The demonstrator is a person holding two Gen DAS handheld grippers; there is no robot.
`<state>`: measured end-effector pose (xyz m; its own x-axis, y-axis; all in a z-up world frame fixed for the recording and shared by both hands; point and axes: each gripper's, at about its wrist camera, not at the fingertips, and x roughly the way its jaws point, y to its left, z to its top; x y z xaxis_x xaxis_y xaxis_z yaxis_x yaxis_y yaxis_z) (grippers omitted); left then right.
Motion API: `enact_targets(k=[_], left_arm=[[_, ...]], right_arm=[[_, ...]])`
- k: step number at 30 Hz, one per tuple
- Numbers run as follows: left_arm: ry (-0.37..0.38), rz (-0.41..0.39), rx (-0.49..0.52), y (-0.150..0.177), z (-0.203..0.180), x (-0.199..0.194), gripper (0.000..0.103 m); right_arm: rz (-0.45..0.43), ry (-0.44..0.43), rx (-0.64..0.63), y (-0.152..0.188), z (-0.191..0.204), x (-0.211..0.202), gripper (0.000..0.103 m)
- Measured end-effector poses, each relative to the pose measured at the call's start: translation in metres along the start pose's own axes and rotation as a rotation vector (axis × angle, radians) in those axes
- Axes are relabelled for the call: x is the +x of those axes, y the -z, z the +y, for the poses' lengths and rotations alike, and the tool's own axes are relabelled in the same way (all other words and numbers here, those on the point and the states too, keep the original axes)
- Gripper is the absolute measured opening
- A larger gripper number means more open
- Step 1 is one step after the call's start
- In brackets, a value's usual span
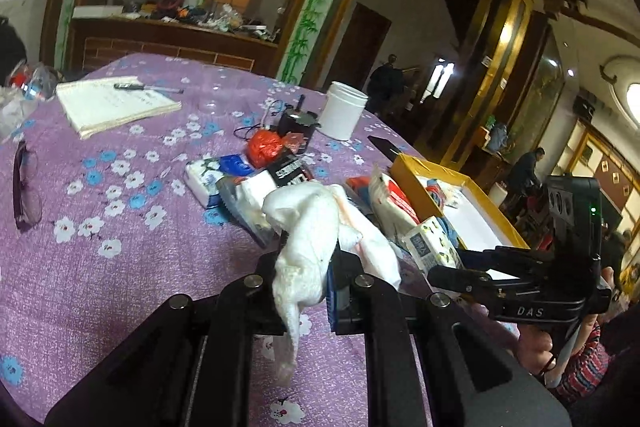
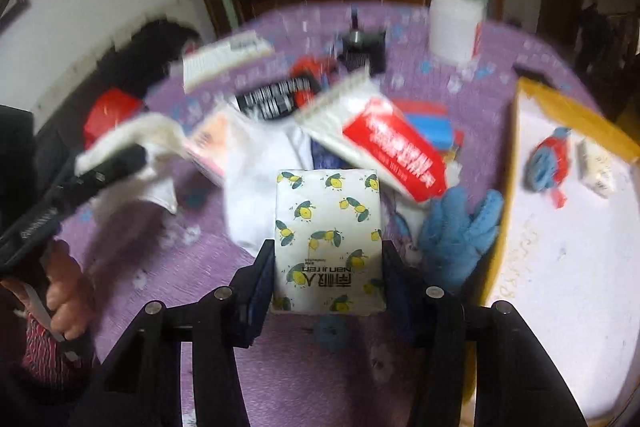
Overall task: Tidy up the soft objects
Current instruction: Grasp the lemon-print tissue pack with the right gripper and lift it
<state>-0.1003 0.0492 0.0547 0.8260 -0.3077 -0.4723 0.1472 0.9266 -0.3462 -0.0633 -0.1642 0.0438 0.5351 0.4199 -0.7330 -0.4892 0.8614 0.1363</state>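
Note:
My left gripper (image 1: 306,267) is shut on a white cloth (image 1: 308,227) and holds it above the purple flowered tablecloth (image 1: 100,227); the cloth hangs down between the fingers. My right gripper (image 2: 328,259) is shut on a lemon-print tissue pack (image 2: 328,227), also seen in the left wrist view (image 1: 430,247). A pile of tissue packs (image 1: 248,187) and a red-and-white pack (image 2: 384,143) lie behind. A blue glove (image 2: 460,231) lies beside the yellow-rimmed box (image 2: 560,259), which holds a blue-red item (image 2: 546,163) and a small pack (image 2: 598,167).
A white jar (image 1: 343,111), a black cup (image 1: 298,125), a red bag (image 1: 264,147), a notebook (image 1: 116,105) with a pen (image 1: 148,89) and glasses (image 1: 24,183) lie on the table. People stand in the room at right.

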Motion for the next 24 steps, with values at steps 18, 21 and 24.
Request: enact_targets(k=[18,21,24], left_arm=[[0.026,0.015,0.16,0.009,-0.031,-0.001,0.01],[0.022,0.012,0.159,0.01,-0.031,-0.002,0.01],[0.017,0.014,0.165,0.011,-0.032,-0.001,0.01]], right_arm=[[-0.076,-0.056,0.034,0.016,0.012,-0.025,0.052],[-0.084,-0.059,0.051,0.017,0.009,-0.03,0.052],[-0.095,-0.065,0.072,0.018,0.005,-0.037,0.052]])
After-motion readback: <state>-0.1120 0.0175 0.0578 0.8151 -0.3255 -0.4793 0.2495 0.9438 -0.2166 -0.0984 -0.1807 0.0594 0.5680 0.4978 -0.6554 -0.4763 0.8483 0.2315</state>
